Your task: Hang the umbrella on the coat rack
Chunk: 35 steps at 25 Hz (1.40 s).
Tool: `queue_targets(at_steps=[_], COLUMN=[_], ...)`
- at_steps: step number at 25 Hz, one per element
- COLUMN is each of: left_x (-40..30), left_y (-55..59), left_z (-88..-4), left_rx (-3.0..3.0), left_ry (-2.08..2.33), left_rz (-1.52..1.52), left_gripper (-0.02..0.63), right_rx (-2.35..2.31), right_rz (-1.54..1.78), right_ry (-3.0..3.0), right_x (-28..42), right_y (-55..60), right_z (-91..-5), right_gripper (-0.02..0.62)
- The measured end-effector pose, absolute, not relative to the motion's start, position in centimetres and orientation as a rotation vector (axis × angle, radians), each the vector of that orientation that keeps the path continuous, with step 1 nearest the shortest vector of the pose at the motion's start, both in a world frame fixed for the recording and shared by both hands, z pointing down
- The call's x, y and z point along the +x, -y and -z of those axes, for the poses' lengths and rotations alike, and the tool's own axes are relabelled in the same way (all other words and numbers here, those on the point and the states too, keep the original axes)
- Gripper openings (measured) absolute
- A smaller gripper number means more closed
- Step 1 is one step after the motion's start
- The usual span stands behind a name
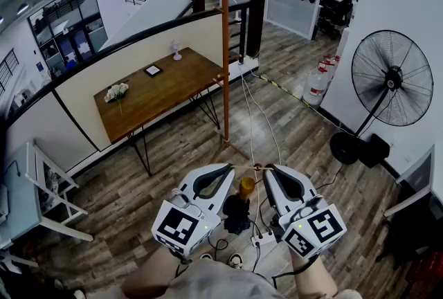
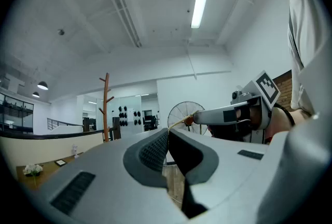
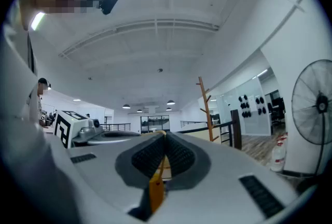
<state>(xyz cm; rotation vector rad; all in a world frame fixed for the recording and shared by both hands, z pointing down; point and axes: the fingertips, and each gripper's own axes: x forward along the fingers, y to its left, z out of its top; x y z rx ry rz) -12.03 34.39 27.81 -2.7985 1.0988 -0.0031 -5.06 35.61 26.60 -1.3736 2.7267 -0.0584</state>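
A small umbrella hangs between my two grippers, its yellow handle (image 1: 247, 186) above its black folded body (image 1: 237, 213). Its thin wrist strap (image 1: 250, 167) is stretched level between the jaw tips. My left gripper (image 1: 231, 168) is shut on one end of the strap and my right gripper (image 1: 267, 168) is shut on the other. In the right gripper view the yellow handle (image 3: 156, 192) shows just below the closed jaws (image 3: 165, 135). In the left gripper view the strap runs from my left gripper (image 2: 167, 130) to the right gripper (image 2: 199, 116). The brown wooden coat rack (image 1: 225, 48) stands ahead, apart from both grippers.
A wooden table (image 1: 159, 86) stands left of the rack against a low wall. A big black floor fan (image 1: 391, 79) is at the right, fire extinguishers (image 1: 318, 83) behind it. Cables and a power strip (image 1: 265, 241) lie on the floor. A white chair (image 1: 41, 187) is at far left.
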Motion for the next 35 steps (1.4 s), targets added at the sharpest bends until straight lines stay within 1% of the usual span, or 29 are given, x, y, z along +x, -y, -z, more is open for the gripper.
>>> queue_targets(at_steps=[22,29,35], left_x=[-6.3,-4.8,-4.3], left_y=[-34.6,-32.0,-28.1], left_z=[-29.9,-30.1,-30.6], left_rx=[-2.786,-2.881,-2.876], left_ry=[-1.126,-1.104,-1.106], left_rz=[0.062,-0.015,0.000], left_gripper=[0.005,0.005,0.005], right_rx=[-1.328,-1.345,-1.343], right_rz=[0.099,0.069,0.065], right_ry=[-2.745,-2.737,-2.746], right_x=[0.5,2.1,2.5], right_y=[-35.6,-32.9,-29.1], right_z=[-29.0,-28.9,-29.3], right_gripper=[0.009,0.009,0.009])
